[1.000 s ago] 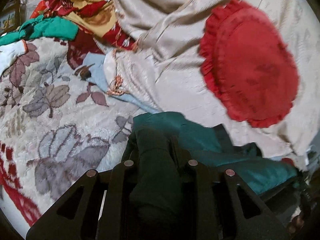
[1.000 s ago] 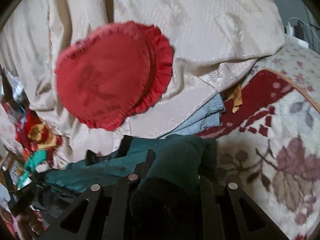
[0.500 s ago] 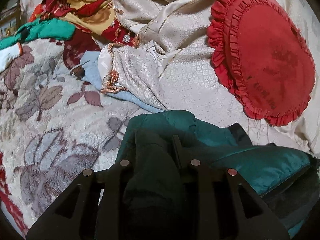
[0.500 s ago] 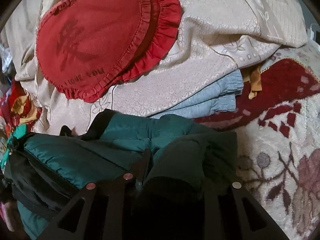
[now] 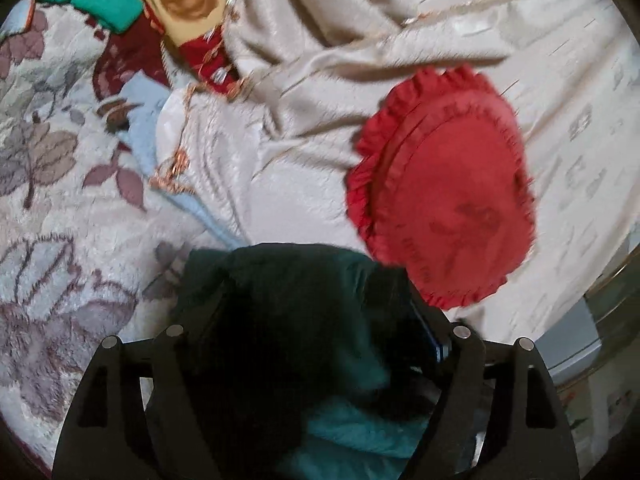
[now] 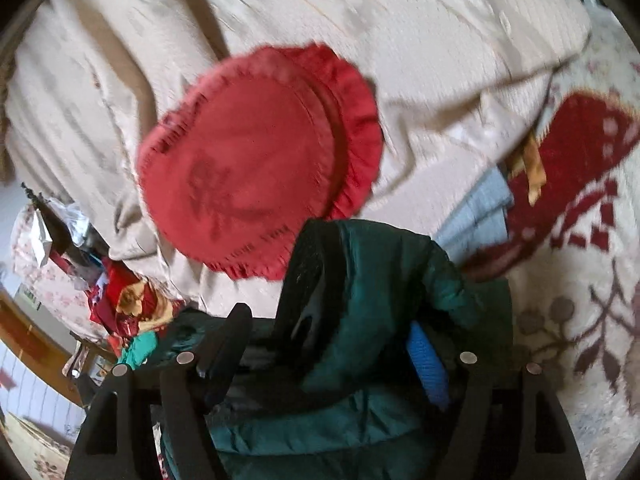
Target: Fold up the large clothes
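A dark teal padded jacket (image 5: pixel 304 300) lies bunched on the bed, right in front of both grippers. In the left wrist view my left gripper (image 5: pixel 316 308) has its jaws opening wide. The jacket's fabric sits loosely between them and a blue pad (image 5: pixel 438 346) is bared. In the right wrist view my right gripper (image 6: pixel 332 340) is opening too. A fold of the jacket (image 6: pixel 400 280) stands between its fingers, and the blue pad (image 6: pixel 426 364) of the right finger shows free of the cloth. Both views are blurred by motion.
A red ruffled cushion (image 5: pixel 444 200) (image 6: pixel 256 160) rests on a beige bedspread (image 5: pixel 320 80) just behind the jacket. A floral plush blanket (image 5: pixel 60 200) (image 6: pixel 580 320) covers the bed. A light blue cloth (image 6: pixel 480 216) and a heap of red, yellow and green clothes (image 5: pixel 172 4) lie nearby.
Both grippers were shut on folds of the teal jacket; now their jaws stand wide apart and the fabric is let go. Both cameras have tilted and the cushion sits lower in view.
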### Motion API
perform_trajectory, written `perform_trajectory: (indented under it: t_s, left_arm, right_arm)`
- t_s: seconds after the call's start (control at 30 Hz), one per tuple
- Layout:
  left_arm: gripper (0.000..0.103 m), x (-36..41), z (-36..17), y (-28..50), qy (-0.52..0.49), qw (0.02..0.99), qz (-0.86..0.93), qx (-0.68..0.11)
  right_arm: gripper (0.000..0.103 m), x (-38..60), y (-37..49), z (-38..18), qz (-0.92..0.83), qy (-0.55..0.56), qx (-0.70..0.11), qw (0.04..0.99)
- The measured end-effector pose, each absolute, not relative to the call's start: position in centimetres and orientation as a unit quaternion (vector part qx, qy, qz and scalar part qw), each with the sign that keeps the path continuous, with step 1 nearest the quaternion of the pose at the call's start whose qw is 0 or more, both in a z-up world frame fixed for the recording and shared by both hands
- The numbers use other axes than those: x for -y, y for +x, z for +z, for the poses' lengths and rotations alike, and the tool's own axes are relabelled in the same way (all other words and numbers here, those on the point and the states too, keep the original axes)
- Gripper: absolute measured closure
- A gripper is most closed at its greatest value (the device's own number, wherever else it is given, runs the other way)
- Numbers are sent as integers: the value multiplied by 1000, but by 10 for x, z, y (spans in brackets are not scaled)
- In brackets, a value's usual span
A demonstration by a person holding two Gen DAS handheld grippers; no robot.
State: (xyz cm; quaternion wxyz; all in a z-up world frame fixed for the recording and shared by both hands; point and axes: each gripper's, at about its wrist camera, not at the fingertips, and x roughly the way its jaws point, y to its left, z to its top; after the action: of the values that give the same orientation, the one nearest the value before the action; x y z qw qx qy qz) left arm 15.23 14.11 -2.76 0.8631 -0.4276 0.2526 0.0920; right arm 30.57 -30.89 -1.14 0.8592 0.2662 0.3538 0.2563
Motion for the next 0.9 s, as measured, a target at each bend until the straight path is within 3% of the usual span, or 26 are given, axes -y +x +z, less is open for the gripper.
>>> perform_trajectory:
  t_s: [0.2,0.37,0.5,0.63,0.9]
  left_arm:
    - [24,-136,-9,145,-390,885,111,-230]
    - [23,-116,10,152,-313,915,134,-215]
    - [23,-89,-1,194,-192,922,159,-297]
    - [23,-78,-43,230,-146,897,169,-381]
    - [18,-66,-84,269,-98,879,184,-430]
  right_arm:
    - [29,313,294,5,252,246,-318,880]
    - [29,283,295,8,243,149,-326,901]
    - [26,247,316,-8,209,77,-399,890]
    - [26,213,333,-43,220,14,-467,856]
    - [15,221,355,-89,216,-13,-474,853]
